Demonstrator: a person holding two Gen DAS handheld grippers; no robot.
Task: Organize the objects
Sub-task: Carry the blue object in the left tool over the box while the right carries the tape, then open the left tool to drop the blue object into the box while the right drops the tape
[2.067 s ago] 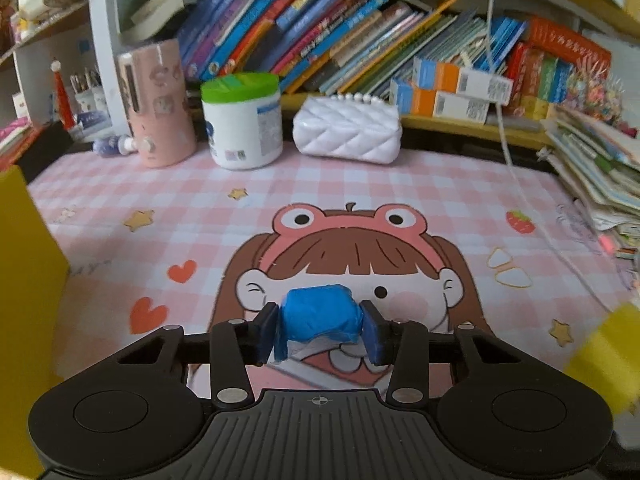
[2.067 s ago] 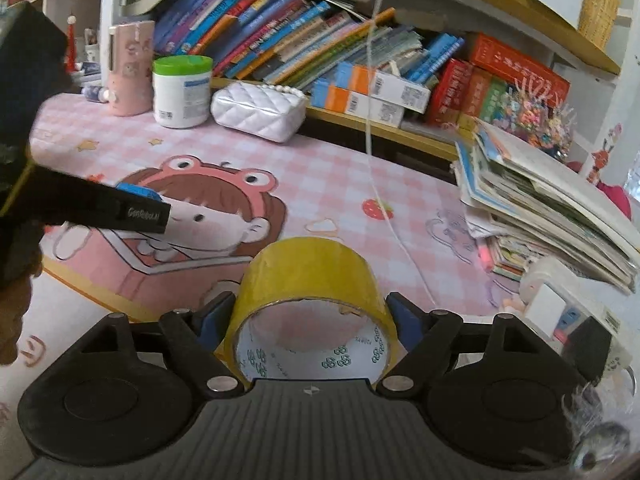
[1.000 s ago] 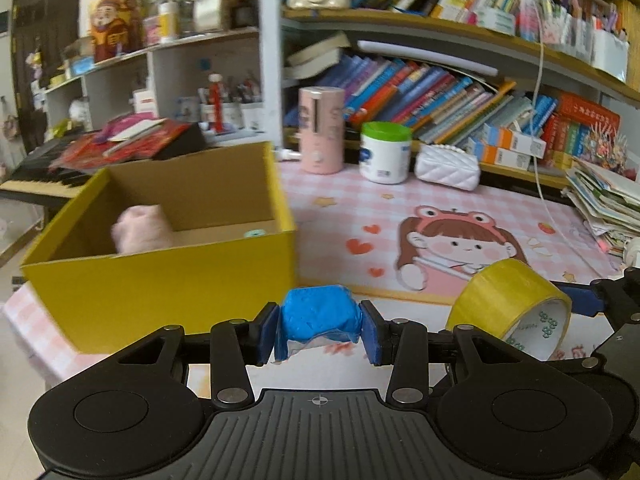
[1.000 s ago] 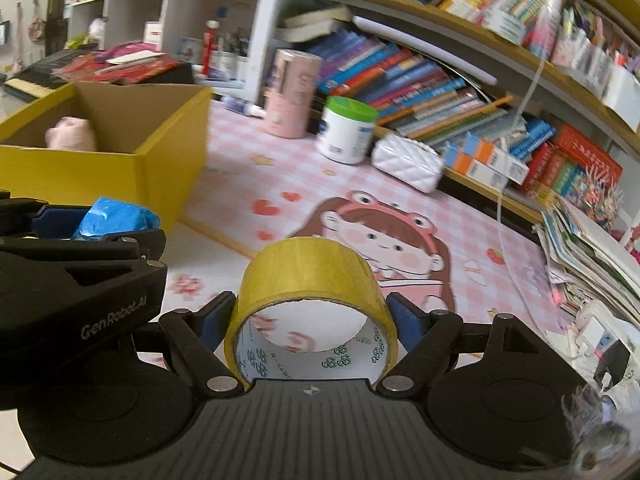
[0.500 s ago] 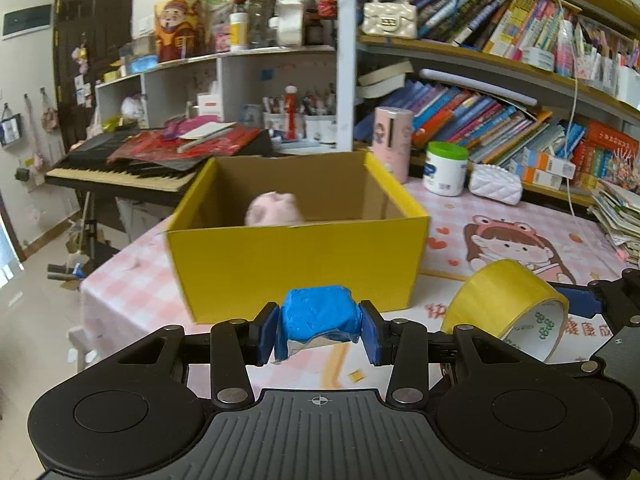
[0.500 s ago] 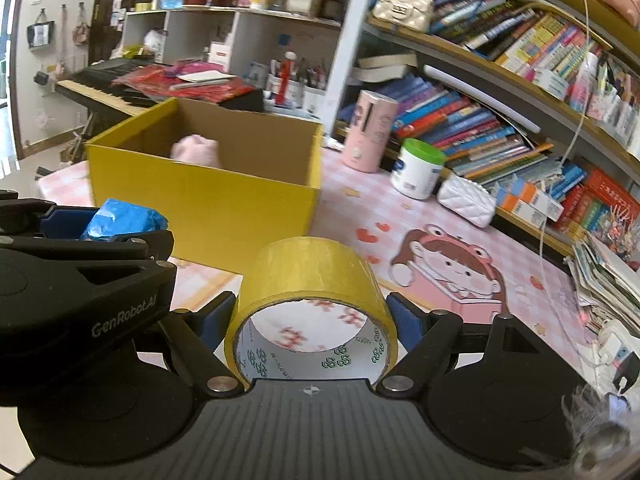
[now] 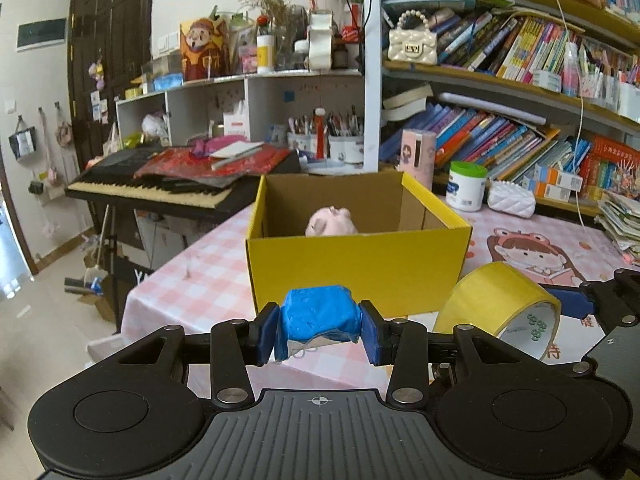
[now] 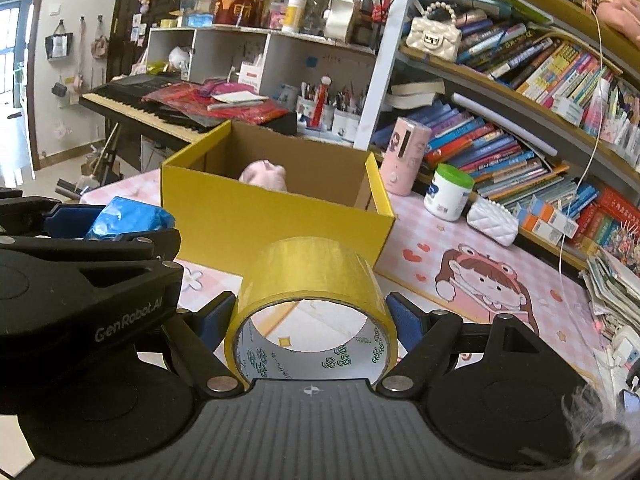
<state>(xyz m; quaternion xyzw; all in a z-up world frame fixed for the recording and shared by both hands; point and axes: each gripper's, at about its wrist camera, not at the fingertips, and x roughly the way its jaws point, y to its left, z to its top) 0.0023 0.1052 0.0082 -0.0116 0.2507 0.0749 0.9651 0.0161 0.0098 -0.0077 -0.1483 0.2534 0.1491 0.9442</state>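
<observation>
My left gripper [image 7: 319,330] sits at lower centre of its own view, its blue fingers [image 7: 266,334] closed tight against both sides of a small blue wrapped packet [image 7: 318,316], which hangs clear of the worktop [image 7: 192,284]. In the right wrist view the same packet shows at middle left, pinched in the black left gripper body.

My right gripper [image 8: 310,320] is at lower centre of its view, fingers [image 8: 404,320] spread wide and pressed against the outer sides of a yellow tape roll [image 8: 310,280], held with its open core facing the camera. From the left wrist view that roll appears at lower right, just beside the packet.

Straight ahead of both grippers, in the middle of each frame, stands an open yellow cardboard box [image 7: 356,264] on the pink checked worktop. A pink plush toy [image 7: 330,222] lies inside it, near the back. Both held items are in front of the box's near wall, outside it.

Right of the box I see a pink cylinder [image 8: 404,160], a white jar with a green lid [image 8: 448,192] and a white quilted pouch [image 8: 492,222], lined up before the bookshelf [image 8: 520,92]. A cartoon girl mat [image 8: 484,284] covers the worktop at right. A keyboard [image 7: 148,188] stands at middle left.
</observation>
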